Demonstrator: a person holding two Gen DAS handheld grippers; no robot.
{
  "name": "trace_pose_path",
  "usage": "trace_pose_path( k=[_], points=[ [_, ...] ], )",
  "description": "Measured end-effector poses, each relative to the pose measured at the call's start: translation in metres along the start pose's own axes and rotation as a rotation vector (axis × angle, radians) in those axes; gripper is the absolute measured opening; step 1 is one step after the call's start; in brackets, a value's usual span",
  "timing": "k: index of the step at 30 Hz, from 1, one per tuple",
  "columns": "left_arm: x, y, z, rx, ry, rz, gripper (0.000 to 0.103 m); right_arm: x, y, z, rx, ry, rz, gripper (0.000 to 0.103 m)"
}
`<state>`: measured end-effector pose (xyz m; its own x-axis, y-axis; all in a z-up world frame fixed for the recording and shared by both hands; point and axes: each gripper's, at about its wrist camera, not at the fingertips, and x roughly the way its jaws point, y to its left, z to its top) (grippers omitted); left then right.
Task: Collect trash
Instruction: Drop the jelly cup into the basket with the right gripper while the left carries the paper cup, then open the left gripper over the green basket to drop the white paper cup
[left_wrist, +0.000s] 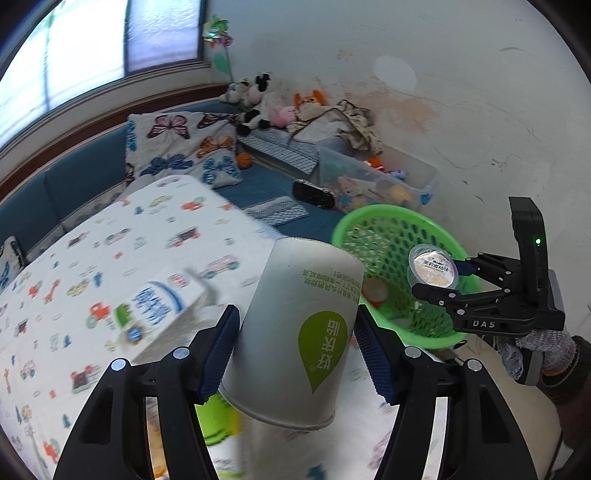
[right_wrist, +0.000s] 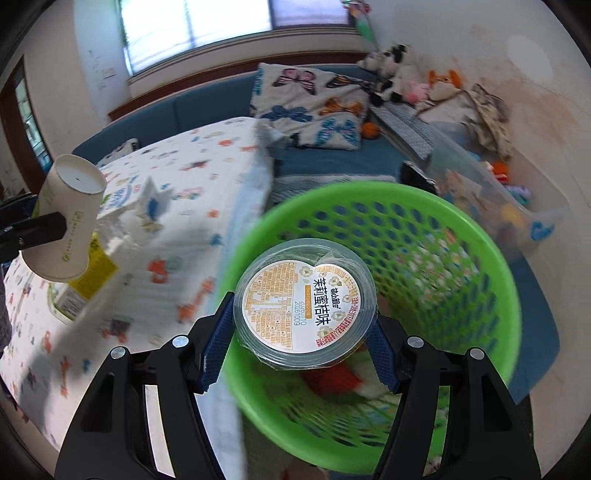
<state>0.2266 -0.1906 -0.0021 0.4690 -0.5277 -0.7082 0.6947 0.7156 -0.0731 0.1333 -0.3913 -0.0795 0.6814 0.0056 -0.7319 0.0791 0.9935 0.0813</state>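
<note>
My left gripper (left_wrist: 295, 350) is shut on a white paper cup (left_wrist: 295, 332) with a green leaf logo, held upside down above the patterned table. The cup also shows in the right wrist view (right_wrist: 68, 225). My right gripper (right_wrist: 304, 332) is shut on a clear plastic jelly cup (right_wrist: 303, 299) with a printed foil lid, held over the rim of the green mesh basket (right_wrist: 424, 229). In the left wrist view the right gripper (left_wrist: 439, 280) holds the jelly cup (left_wrist: 432, 266) above the basket (left_wrist: 369, 218). Some red and white trash lies inside the basket.
A blue-and-white milk carton (left_wrist: 159, 306) and a green-yellow carton (right_wrist: 85, 273) lie on the table (left_wrist: 74, 258) with its car-print cloth. Behind are a blue sofa with a butterfly pillow (left_wrist: 177, 144), plush toys and a clear toy bin (left_wrist: 380, 181).
</note>
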Motion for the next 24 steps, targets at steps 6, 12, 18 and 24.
trace_pose_path(
  k=[6, 12, 18, 24],
  points=[
    [0.021, -0.033, 0.011, 0.032, 0.018, -0.046, 0.062, -0.006, -0.031, -0.014, 0.048, 0.010, -0.032, 0.066],
    [0.042, -0.062, 0.019, 0.061, 0.043, -0.077, 0.062, -0.011, -0.049, -0.020, 0.088, 0.004, -0.040, 0.071],
    [0.062, -0.081, 0.024, 0.069, 0.073, -0.097, 0.062, -0.022, -0.061, -0.024, 0.110, -0.015, -0.044, 0.072],
    [0.082, -0.096, 0.027, 0.070, 0.102, -0.108, 0.062, -0.033, -0.072, -0.028, 0.129, -0.035, -0.048, 0.074]
  ],
)
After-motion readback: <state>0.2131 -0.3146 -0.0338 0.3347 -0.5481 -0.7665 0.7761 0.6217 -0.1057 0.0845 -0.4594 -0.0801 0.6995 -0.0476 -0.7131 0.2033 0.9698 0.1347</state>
